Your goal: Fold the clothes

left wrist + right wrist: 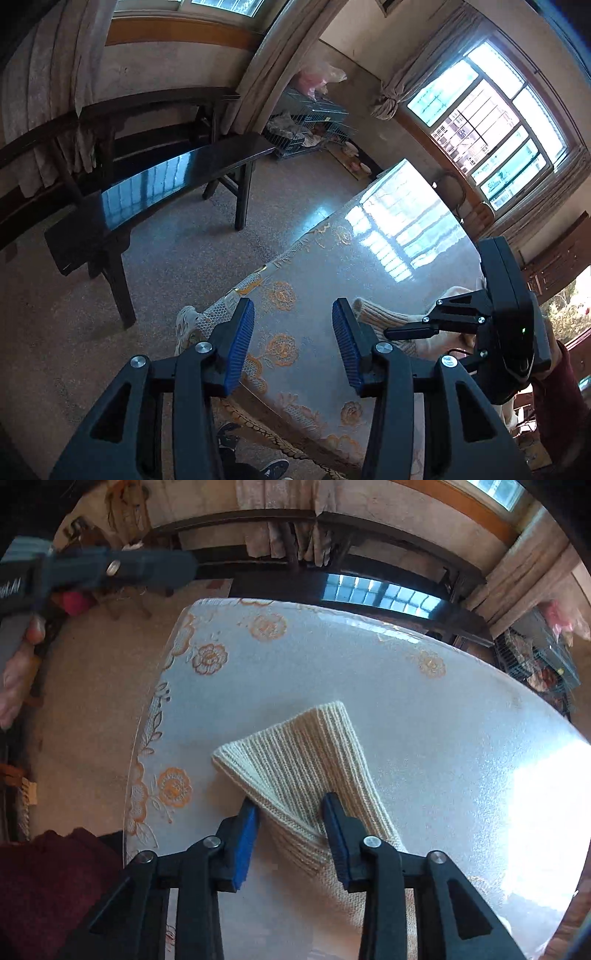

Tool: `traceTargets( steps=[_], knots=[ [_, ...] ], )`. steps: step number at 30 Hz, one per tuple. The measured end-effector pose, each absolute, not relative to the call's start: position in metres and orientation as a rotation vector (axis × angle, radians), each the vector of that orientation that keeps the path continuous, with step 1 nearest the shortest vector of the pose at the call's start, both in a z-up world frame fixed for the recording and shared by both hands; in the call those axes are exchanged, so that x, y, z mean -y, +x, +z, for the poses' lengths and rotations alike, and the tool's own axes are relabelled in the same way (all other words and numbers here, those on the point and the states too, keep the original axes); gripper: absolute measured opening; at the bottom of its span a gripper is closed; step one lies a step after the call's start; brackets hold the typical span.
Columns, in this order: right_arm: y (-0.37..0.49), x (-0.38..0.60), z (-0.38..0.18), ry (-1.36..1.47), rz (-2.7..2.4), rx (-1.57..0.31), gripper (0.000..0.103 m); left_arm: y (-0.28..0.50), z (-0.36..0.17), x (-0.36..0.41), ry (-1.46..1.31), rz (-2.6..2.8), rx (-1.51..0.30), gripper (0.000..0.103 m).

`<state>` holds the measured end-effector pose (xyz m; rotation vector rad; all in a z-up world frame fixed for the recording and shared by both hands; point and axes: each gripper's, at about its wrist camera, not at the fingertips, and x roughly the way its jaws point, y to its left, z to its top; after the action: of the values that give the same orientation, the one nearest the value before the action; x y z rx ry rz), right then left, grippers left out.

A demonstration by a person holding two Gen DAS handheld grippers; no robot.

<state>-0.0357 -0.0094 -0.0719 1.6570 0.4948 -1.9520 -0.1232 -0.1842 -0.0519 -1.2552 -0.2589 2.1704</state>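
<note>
Right jaws: my right gripper (pixel 290 834) pointed down at the ribbed cream knit cuff (pixel 295 760); a fold of it sat between the blue pads, though I could not tell if they pressed it.
Left jaws: my left gripper (pixel 293 343) stood open and empty, low in its frame.
Cuff place: on the floral tablecloth (pixel 332 657), centre of the right view.
Cuff axis: running from my right jaws up toward frame centre.
Nearer hand: the right; the left sat well apart.
</note>
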Motion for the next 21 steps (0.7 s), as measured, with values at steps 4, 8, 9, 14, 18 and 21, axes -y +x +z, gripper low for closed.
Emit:
traceTargets(
  steps=[4, 8, 9, 14, 18, 21],
  knots=[
    [-0.071, -0.056, -0.062, 1.675, -2.008, 0.069, 0.014, -0.113, -0.050, 0.165, -1.181, 2.155, 0.146, 0.052],
    [-0.074, -0.099, -0.052, 1.636, -2.091, 0.253, 0.007, -0.114, -0.041, 0.126, -1.103, 2.114, 0.019, 0.055],
    [-0.074, -0.107, -0.050, 1.628, -2.112, 0.284, 0.007, -0.117, -0.042, 0.114, -1.100, 2.099, -0.023, 0.055],
    [-0.068, -0.126, -0.034, 1.608, -2.184, 0.300, 0.007, -0.143, -0.047, 0.061, -1.093, 1.936, -0.079, 0.057],
    [-0.061, -0.142, -0.025, 1.582, -2.212, 0.352, 0.007, -0.159, -0.040, 0.030, -1.007, 1.789, -0.121, 0.063],
    [-0.055, -0.148, -0.019, 1.565, -2.210, 0.353, 0.007, -0.165, -0.033, 0.005, -0.972, 1.675, -0.197, 0.068]
  ],
)
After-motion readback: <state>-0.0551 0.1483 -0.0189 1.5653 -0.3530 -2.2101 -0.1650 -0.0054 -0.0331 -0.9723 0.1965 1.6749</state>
